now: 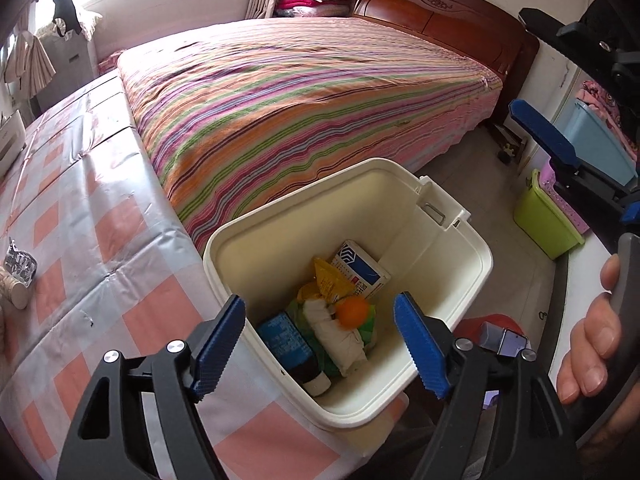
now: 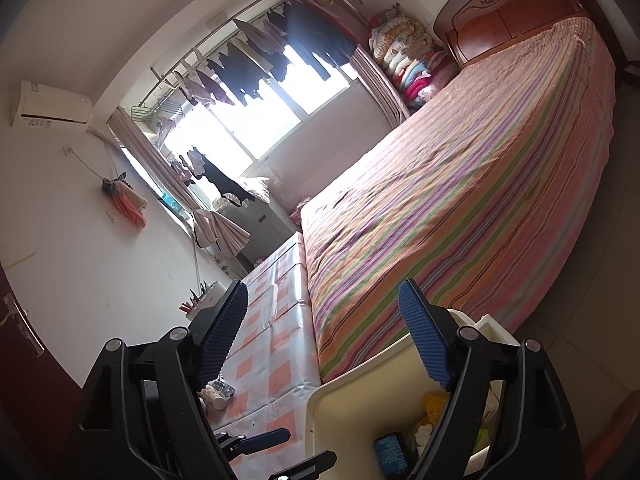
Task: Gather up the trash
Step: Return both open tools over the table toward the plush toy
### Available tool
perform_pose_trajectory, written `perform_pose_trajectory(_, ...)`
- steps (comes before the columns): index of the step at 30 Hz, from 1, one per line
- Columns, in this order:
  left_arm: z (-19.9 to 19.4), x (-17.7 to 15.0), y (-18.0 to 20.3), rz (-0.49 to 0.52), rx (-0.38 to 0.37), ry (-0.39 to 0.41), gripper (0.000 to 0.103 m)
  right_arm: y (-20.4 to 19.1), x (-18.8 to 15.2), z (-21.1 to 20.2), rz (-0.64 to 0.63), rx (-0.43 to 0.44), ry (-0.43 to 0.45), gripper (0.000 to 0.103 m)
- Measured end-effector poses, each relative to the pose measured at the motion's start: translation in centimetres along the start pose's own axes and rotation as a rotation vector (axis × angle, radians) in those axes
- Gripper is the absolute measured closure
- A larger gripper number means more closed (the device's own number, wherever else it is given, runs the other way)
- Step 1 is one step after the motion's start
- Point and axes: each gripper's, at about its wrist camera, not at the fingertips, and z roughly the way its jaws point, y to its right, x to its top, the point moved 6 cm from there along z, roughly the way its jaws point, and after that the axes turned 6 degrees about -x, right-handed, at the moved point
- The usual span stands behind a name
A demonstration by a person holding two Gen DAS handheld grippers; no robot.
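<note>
1. Cream plastic bin (image 1: 436, 240) sits at the edge of the counter (image 1: 100, 240), which carries a pink-and-grey check cloth. The striped bed (image 1: 300, 92) lies just beyond.
2. Bin contents, left wrist view: white-and-blue carton (image 1: 362, 268), yellow wrapper (image 1: 326, 280), orange ball (image 1: 351, 311), white wad of paper (image 1: 340, 336), dark blue bottle (image 1: 292, 346) with a white cap. All lie on the bin floor.
3. My left claw (image 1: 320, 340) hovers over the bin mouth, jaws spread wide, nothing between the pads. Released.
4. My right claw (image 2: 324, 336) is likewise spread and empty. It is held off to the right of the bin, aimed up the room toward the window (image 2: 260, 120).
5. Step in hand, my judgement: a drop into the bin looks complete; both claws are free to fetch the next piece.
6. Remaining trash on the counter: crumpled foil wrapper (image 1: 20, 264) touching a small pale bottle (image 1: 18, 294), near the counter's left edge, well apart from the bin.
7. Next move calls for swinging a claw left, lowering it flat to the cloth, and closing on the foil without pushing the bottle off the edge. Foil is thin; the pinch needs to catch a raised crease.
8. View differences: the left wrist view alone shows the full bin contents, the right claw from outside, and the green and blue tubs on the floor. The right wrist view alone shows the window, hanging laundry, air conditioner, and the left claw's tips low in frame.
</note>
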Motion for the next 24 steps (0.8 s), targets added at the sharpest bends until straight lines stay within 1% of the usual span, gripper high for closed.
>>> perform_pose_trajectory(5,-1.3,-0.9,-1.4,-0.025,0.027,0.021,0.028,-0.6,-0.4,0.6,0.002,0.002,-0.011,0.012)
perform_pose_trajectory(10,-2.6,-2.4,-4.3,-0.087,0.068,0.031,0.027,-2.1,-1.5,1.9,-0.01,0.021,-0.041,0.009)
perform_pose_trajectory(13,-4.0,-3.4,-6.7,-0.147,0.089,0.056,0.027,-3.7,-2.4,2.8,-0.039,0.036,-0.064,0.008)
perform_pose_trajectory(17,-6.5,-5.1,-10.5,-0.224,0.136,0.103,0.027,-6.7,-4.1,4.3,-0.102,0.07,-0.108,0.008)
perform_pose_trajectory(21,-8.9,-7.5,-15.5,-0.36,0.169,0.155,0.027,-11.0,-6.4,6.0,-0.18,0.119,-0.153,0.008)
perform_pose_trajectory(24,-10.5,-9.7,-19.4,-0.451,0.214,0.187,0.027,-14.1,-8.4,7.3,-0.242,0.163,-0.195,0.008)
